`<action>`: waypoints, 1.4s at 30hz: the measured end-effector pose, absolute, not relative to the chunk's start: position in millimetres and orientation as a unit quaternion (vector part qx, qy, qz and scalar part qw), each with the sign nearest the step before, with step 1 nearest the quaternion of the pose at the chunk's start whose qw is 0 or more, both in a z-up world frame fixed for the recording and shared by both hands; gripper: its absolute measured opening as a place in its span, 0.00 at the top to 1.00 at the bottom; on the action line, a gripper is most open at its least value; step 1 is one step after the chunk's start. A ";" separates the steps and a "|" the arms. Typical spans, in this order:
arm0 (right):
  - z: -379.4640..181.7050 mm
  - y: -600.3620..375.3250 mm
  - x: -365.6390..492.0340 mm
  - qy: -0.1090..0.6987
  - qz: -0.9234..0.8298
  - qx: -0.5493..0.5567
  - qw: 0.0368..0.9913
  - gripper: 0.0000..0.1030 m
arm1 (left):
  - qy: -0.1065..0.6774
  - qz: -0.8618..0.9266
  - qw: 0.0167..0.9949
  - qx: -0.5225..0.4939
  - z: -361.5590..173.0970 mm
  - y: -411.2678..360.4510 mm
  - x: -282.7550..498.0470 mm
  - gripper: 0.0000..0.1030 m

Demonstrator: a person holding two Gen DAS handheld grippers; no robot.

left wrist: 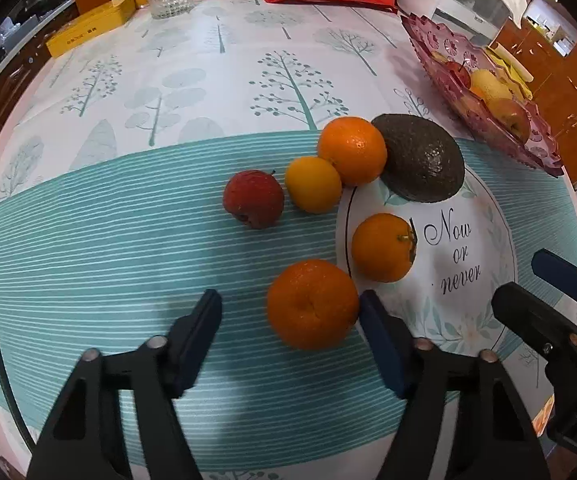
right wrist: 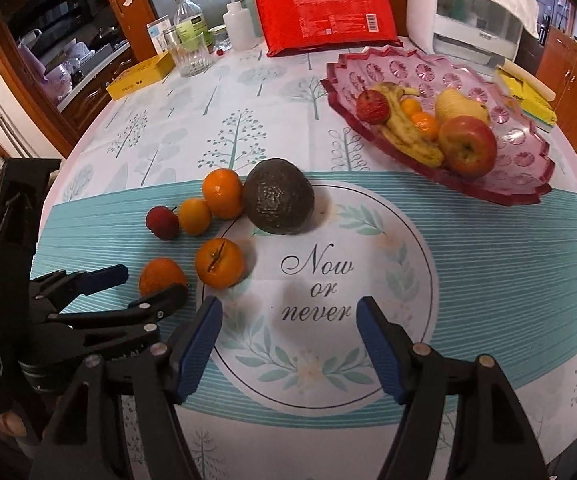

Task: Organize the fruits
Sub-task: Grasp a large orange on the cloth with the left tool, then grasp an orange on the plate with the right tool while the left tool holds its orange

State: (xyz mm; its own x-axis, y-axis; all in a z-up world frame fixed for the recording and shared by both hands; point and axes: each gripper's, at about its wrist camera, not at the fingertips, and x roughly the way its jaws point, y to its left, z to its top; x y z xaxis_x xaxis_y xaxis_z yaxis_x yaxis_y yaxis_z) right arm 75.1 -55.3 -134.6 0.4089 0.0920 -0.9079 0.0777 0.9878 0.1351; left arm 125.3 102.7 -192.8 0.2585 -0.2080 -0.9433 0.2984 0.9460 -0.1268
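Landmark: the printed circle with the words "Now or never" on the tablecloth is taken as reference.
Left gripper: it is seen at the left edge of the circle; its jaws are partly open around the nearest orange. The right pad touches or almost touches the fruit, the left pad is apart from it. No firm grip is shown.
Right gripper: it is held over the lower part of the circle, half open, and nothing is between its jaws.
Stemmed orange: placed on the left rim of the circle.
Avocado: placed on the upper rim.
Two oranges and red fruit: lined up left of the avocado, outside the circle.
Pink bowl: found beyond the circle, to the upper right; an apple, a banana and other fruits are kept in it.
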 end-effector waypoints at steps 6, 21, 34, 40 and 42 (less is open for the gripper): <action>-142.6 -49.9 83.2 0.549 0.019 0.076 0.832 0.32 | 0.585 -0.186 0.789 0.035 -197.3 97.3 124.5 0.57; -174.3 -16.9 118.6 0.567 0.058 0.066 0.819 0.34 | 0.568 -0.115 0.815 0.013 -194.0 159.8 119.2 0.58; -187.2 1.1 131.1 0.561 0.063 0.038 0.824 0.61 | 0.570 -0.119 0.813 0.014 -196.3 164.3 120.3 0.58; -185.1 6.7 128.5 0.564 0.070 0.025 0.823 0.62 | 0.572 -0.117 0.812 0.016 -196.0 162.3 121.1 0.58; -180.0 8.3 121.9 0.561 0.077 0.017 0.824 0.62 | 0.570 -0.114 0.814 0.021 -195.7 160.8 120.2 0.58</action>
State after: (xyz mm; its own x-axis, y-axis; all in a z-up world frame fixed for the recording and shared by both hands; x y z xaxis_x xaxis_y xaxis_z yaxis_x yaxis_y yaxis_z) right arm 121.9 8.3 -180.0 0.3588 0.1456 -0.9220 -0.1072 0.9876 0.1143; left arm 120.2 160.8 -195.7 0.3249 -0.1612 -0.9319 0.2095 0.9731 -0.0953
